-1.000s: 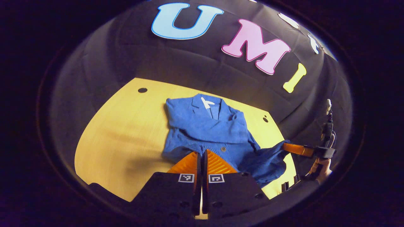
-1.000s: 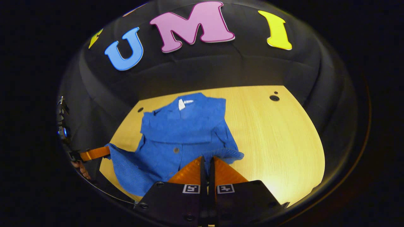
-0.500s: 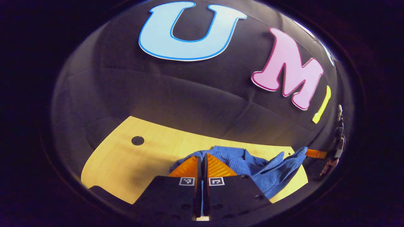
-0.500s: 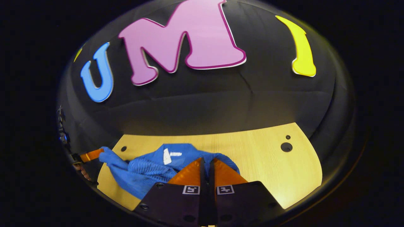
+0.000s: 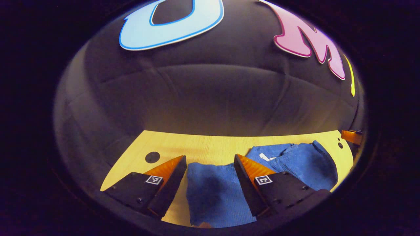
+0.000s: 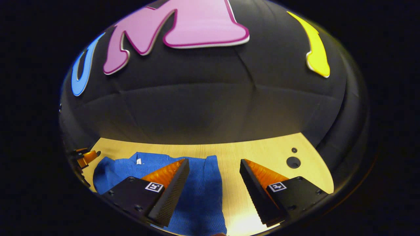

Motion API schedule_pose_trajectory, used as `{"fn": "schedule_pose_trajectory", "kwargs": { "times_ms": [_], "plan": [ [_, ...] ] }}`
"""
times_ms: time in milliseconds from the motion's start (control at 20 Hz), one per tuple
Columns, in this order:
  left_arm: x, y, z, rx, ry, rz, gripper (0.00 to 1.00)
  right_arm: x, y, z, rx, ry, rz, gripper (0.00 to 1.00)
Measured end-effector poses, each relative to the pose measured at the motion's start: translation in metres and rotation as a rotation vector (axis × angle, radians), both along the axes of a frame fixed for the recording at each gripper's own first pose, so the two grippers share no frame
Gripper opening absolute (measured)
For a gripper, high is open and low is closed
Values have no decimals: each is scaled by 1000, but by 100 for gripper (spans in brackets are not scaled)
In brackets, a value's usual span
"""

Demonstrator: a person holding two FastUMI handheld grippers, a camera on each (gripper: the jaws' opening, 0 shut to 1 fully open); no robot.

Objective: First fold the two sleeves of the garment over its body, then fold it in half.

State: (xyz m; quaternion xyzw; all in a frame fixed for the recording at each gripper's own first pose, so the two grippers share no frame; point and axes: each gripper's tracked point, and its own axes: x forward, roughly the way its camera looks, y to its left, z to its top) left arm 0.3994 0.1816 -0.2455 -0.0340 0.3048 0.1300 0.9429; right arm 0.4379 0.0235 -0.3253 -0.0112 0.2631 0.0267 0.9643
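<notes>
Wooden tabletop (image 5: 210,146) carrying the blue collared garment (image 5: 213,193), lying bunched and doubled toward the far edge. Left claw (image 5: 210,164) and right claw (image 6: 215,165) both stand wide apart, holding nothing, low over the cloth. Judged step: release after the half-fold; lift straight up so no fabric snags, then check the edges align.

The left gripper (image 5: 210,164) hung low over the desk (image 5: 203,147) with its fingers (image 5: 170,167) spread wide apart, gripping nothing. The blue garment (image 5: 213,190) lay flat on the desk between and beyond them, stretching off to the right with a small white tag (image 5: 264,156) showing. The other gripper (image 5: 351,136) peeked in at the far right edge.
</notes>
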Motion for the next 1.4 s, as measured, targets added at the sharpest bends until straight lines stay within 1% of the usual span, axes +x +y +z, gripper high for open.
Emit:
{"fn": "schedule_pose_trajectory", "kwargs": {
  "times_ms": [50, 100, 200, 300, 350, 400, 500, 600, 650, 700, 750, 800, 850, 900, 950, 1000, 1100, 1250, 1400],
  "plan": [
    [-10, -10, 15, -10, -41, -2, 85, -9, 4, 14, -8, -52, 16, 99],
    [-21, -22, 32, -26, -83, -8, 85, -25, 4, 34, -18, -97, 30, 99],
    [-43, -43, 66, -34, -170, -24, 85, -48, 11, 68, -5, -198, 47, 99],
    [-73, -55, 99, 0, -249, -9, 85, -75, 18, 97, 23, -264, 29, 100],
    [-89, -66, 114, -2, -293, -13, 85, -90, 22, 111, 32, -278, 22, 98],
    [-104, -78, 129, -13, -338, -34, 85, -109, 26, 128, 31, -301, 19, 98],
    [-143, -97, 161, -16, -419, -88, 84, -141, 23, 159, -7, -354, 5, 98],
    [-179, -105, 196, 25, -533, -134, 85, -179, 21, 191, -51, -414, -13, 98],
    [-202, -108, 201, 30, -570, -154, 83, -200, 22, 206, -67, -446, -15, 97],
    [-225, -106, 203, 31, -606, -159, 82, -226, 26, 220, -85, -472, -23, 97],
    [-248, -103, 207, 35, -637, -142, 81, -252, 27, 227, -100, -481, -38, 97],
    [-276, -100, 210, 37, -654, -113, 80, -282, 33, 230, -104, -483, -39, 97],
    [-301, -100, 208, 35, -651, -86, 83, -309, 39, 230, -102, -471, -36, 97],
    [-326, -101, 202, 28, -649, -73, 82, -335, 46, 230, -107, -470, -20, 97],
    [-349, -104, 198, 21, -659, -74, 80, -360, 51, 231, -123, -474, -9, 97],
    [-372, -105, 197, 17, -681, -83, 81, -384, 57, 235, -134, -490, 11, 97],
    [-412, -106, 197, 39, -728, -91, 82, -428, 77, 243, -132, -520, 61, 96],
    [-462, -111, 190, 43, -699, -87, 82, -483, 99, 252, -60, -530, 87, 96],
    [-501, -100, 204, 44, -693, -28, 82, -518, 114, 266, 1, -525, 88, 96]
  ]
}}
